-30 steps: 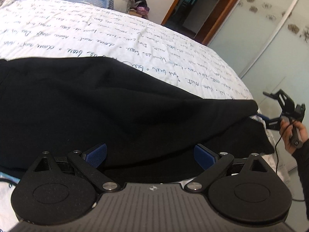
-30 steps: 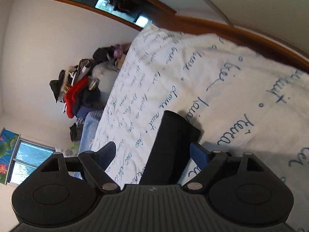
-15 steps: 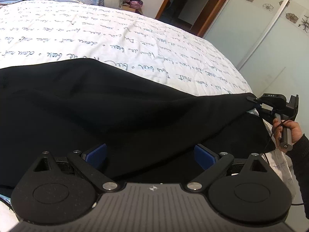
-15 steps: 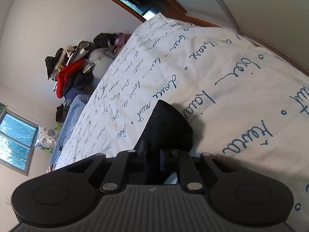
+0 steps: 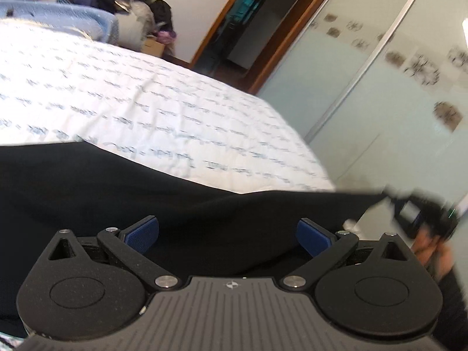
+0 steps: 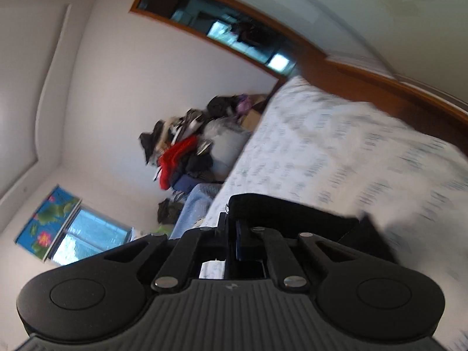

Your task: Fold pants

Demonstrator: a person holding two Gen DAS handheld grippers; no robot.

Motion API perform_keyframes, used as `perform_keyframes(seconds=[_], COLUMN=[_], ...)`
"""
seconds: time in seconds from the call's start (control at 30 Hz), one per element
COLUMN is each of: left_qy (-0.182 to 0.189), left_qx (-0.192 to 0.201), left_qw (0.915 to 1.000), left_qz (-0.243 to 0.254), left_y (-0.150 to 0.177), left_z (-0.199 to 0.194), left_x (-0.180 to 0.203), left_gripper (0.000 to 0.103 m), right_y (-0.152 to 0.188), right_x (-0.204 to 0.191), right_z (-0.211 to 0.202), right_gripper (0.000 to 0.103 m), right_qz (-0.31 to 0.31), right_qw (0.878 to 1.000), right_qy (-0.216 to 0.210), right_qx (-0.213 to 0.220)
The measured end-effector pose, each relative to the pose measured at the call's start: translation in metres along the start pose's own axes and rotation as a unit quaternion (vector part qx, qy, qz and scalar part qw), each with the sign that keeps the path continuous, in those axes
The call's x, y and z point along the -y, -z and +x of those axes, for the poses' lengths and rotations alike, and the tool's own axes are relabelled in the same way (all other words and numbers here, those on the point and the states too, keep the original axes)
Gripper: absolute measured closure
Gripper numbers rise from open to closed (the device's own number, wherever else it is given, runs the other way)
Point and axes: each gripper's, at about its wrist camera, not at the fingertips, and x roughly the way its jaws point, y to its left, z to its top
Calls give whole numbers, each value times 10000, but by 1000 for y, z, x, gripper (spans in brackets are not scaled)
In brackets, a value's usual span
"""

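Observation:
The black pants [image 5: 122,193] lie spread across the white bed with blue script print [image 5: 163,99]. My left gripper [image 5: 228,234] is open, its blue pads [image 5: 142,233] wide apart just above the black cloth. My right gripper [image 6: 234,234] is shut on a corner of the pants [image 6: 292,213] and holds it lifted off the bed. In the left wrist view the right gripper [image 5: 415,207] shows blurred at the right, pulling the pants' edge taut.
A pile of clothes [image 6: 187,152] sits past the far end of the bed. A frosted sliding wardrobe door [image 5: 395,87] runs along the bed's right side, next to a doorway [image 5: 248,23]. A window [image 6: 87,239] is in the far wall.
My right gripper closed on the pants' corner and has lifted it, drawing the edge taut. The left gripper stays open over the cloth and has tilted upward.

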Motion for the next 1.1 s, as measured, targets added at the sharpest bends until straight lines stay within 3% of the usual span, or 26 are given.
perform_keyframes(seconds=[0.13, 0.17, 0.2, 0.33, 0.47, 0.6, 0.77, 0.87, 0.97, 1.1], left_qy=[-105, -196, -253, -247, -320, -305, -313, -207, -247, -337], left_qx=[-335, -433, -514, -517, -545, -625, -437, -421, -343, -566], left_qw=[9994, 9989, 9983, 9972, 9975, 9971, 9980, 9988, 9990, 9977], left_qz=[-67, 4, 125, 478, 312, 312, 319, 132, 162, 148], left_y=[7, 9, 10, 14, 19, 19, 9, 9, 16, 21], left_z=[22, 24, 26, 27, 27, 32, 37, 32, 26, 31], left_x=[4, 6, 10, 17, 11, 11, 18, 17, 13, 5], left_gripper=[1, 1, 1, 1, 1, 1, 1, 1, 1, 1], right_y=[34, 40, 43, 35, 32, 23, -13, -23, -16, -5], right_x=[91, 112, 122, 96, 101, 88, 24, -6, -9, 11], right_z=[-9, -10, -15, -20, -16, -14, 17, 29, 26, 12], right_gripper=[98, 99, 99, 98, 96, 96, 96, 96, 96, 96], right_qz=[779, 1078, 1368, 913, 898, 846, 285, 67, -117, 22], right_qw=[9888, 9860, 9858, 9919, 9882, 9925, 9989, 9982, 9985, 9989], right_qy=[1210, 1203, 919, 834, 1074, 731, 1, -242, -187, -37], right_qx=[-397, -416, -321, -282, -623, -495, -361, -553, -504, -471])
